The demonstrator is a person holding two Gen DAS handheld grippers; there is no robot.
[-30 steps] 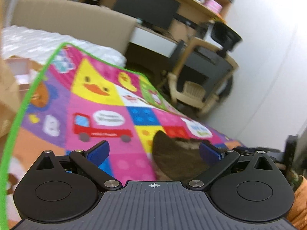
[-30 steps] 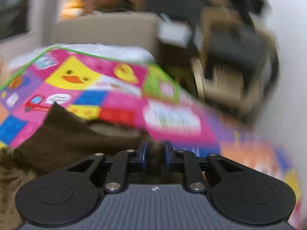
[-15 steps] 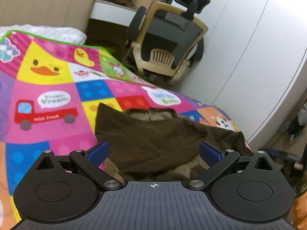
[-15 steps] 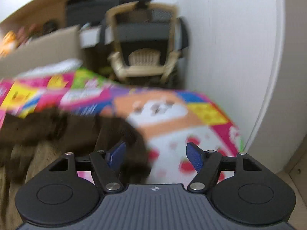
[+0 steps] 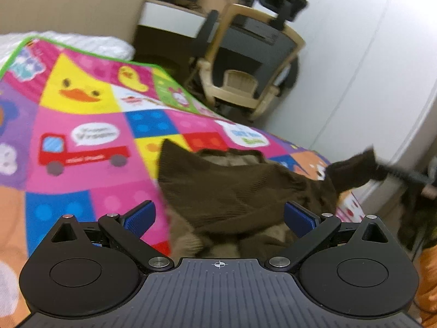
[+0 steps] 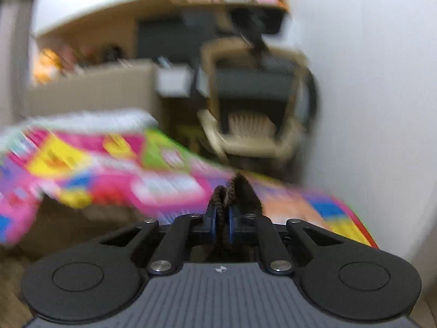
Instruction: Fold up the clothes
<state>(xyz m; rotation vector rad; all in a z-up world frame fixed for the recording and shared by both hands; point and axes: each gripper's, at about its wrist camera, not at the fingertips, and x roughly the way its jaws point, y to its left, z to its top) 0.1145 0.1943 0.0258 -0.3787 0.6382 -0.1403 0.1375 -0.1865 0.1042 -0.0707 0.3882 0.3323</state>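
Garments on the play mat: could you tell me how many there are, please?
1: a brown garment lies crumpled before the left tool, its corner pinched in the right tool. Others may be hidden.

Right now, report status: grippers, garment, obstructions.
Left hand-held gripper open, over brown sweater. Right hand-held gripper shut on sweater edge. Sweater crumpled on play mat. Nothing in the way.

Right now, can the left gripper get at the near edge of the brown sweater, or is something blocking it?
Probably yes. The left gripper is open, with the brown sweater lying on the play mat directly between and ahead of its fingers, nothing over it. The right gripper pinches a far corner, off to the side.
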